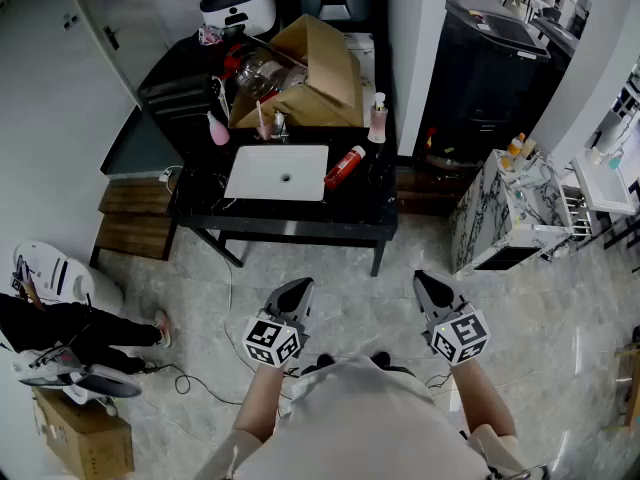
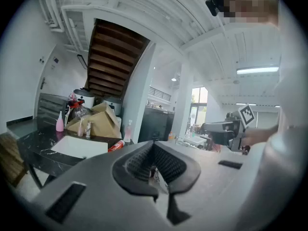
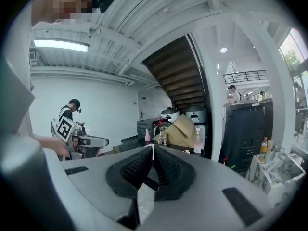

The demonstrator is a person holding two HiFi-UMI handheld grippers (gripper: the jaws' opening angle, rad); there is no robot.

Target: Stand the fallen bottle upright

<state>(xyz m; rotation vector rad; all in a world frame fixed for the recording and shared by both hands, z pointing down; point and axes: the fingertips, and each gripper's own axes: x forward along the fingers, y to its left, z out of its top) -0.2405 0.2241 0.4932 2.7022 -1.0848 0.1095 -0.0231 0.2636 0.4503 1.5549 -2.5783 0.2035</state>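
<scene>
Standing back from the black table (image 1: pixel 300 226), the person holds both grippers low in front of the body, aimed toward it. The left gripper (image 1: pixel 298 288) has its jaws fully together, tips meeting, with nothing between them. The right gripper (image 1: pixel 425 280) is likewise closed and empty, its pads touching at the tip. Both hang over the marble floor (image 1: pixel 360 298), well apart from the table and touching nothing on it.

The red bottle (image 1: pixel 345 166) lies on its side on the tabletop, just beside the right edge of the white basin (image 1: pixel 278 173). It rests at a slant, one end near the basin's front right corner and the other pointing toward the pump bottle (image 1: pixel 378 118), which stands upright near the table's right edge. A cardboard box (image 1: pixel 320 68) sits behind the basin, tilted open, and a pink bottle (image 1: pixel 218 128) stands upright off the basin's back left corner. The left gripper view shows the same red bottle low and flat on the table, to the right of the basin. Another person (image 1: pixel 60 333) in dark clothes is by the wall at the left
</scene>
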